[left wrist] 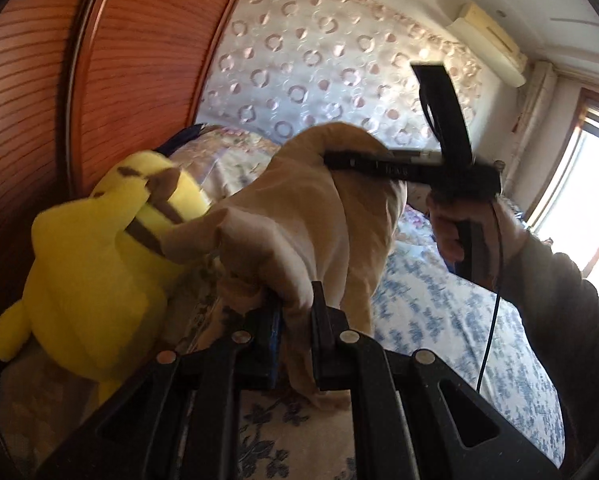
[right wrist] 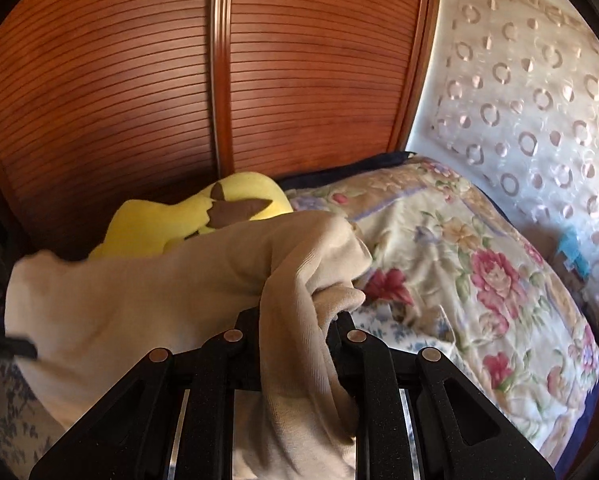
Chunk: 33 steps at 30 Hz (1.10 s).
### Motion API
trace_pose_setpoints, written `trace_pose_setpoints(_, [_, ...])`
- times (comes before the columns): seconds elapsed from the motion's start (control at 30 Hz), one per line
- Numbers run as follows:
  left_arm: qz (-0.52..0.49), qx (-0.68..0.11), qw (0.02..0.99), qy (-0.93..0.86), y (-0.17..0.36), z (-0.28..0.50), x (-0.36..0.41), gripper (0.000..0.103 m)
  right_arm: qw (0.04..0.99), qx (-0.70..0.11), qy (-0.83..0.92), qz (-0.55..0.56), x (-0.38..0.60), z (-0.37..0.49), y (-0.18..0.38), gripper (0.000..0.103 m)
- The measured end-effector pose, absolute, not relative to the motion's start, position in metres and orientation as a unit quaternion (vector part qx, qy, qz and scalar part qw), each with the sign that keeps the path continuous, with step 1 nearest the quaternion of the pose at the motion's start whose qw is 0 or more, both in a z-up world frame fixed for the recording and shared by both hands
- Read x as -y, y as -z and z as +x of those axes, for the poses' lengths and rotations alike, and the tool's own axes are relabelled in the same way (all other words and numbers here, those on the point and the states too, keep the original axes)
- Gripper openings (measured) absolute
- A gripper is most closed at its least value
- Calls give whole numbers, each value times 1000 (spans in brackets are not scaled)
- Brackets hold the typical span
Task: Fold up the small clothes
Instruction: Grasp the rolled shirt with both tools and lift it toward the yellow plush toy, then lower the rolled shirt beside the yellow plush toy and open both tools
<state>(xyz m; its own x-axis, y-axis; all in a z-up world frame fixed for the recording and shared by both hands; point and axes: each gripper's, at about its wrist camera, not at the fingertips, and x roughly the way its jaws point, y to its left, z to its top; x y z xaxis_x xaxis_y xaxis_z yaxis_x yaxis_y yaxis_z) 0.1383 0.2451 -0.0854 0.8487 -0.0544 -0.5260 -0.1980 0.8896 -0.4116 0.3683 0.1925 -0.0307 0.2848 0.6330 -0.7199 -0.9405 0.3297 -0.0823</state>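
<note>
Above the bed [left wrist: 439,304], the beige garment [left wrist: 299,216] hung in the air, stretched between the two grippers; left gripper [left wrist: 297,320] had its fingers closed on a bunched lower edge of the cloth, fabric pinched between the two pads and spilling out below them; right gripper [left wrist: 339,158] appeared in the left wrist view as a dark bar entering the cloth's upper fold, held by the person's right hand [left wrist: 471,232] with a grey sleeve behind and a thin black cable hanging down; from the right wrist view, right gripper [right wrist: 295,328] had its fingers clamped on a gathered ridge of the garment [right wrist: 147,304], which passed between them and draped toward the lens; remaining cloth spread leftward in a wide sheet, slightly blurred at its far edge; garment was clear of the bed surface as far as could be seen, though the lowest hem was hidden behind the gripper bodies; yellow plush toy [right wrist: 203,216] with brown markings lay behind the cloth against the slatted wooden wardrobe doors [right wrist: 139,80]; floral quilt [right wrist: 459,248] was heaped at the head end; blue-flowered sheet covered the bed; curtain with ring pattern [left wrist: 319,52] hung behind; air conditioner [left wrist: 491,44] sat high on the wall beside the bright window [left wrist: 583,184].
</note>
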Motion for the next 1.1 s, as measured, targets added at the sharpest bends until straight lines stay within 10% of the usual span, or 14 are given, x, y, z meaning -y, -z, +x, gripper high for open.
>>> trace_pose_setpoints(0.63, [-232,-215,948,-36,33,103,-255,9,757,-211,-576,-224,-214,339,-50,12])
trace_pose_setpoints(0.9, [-231,-310,922,-33,89,136,-247,9,753,-293,-529,-259,-184,361,15,13])
trace_pose_setpoints(1.1, [-182,-326,926,-56,93,139,-238,17,784,-341,-456,-247,-162,374,48,52])
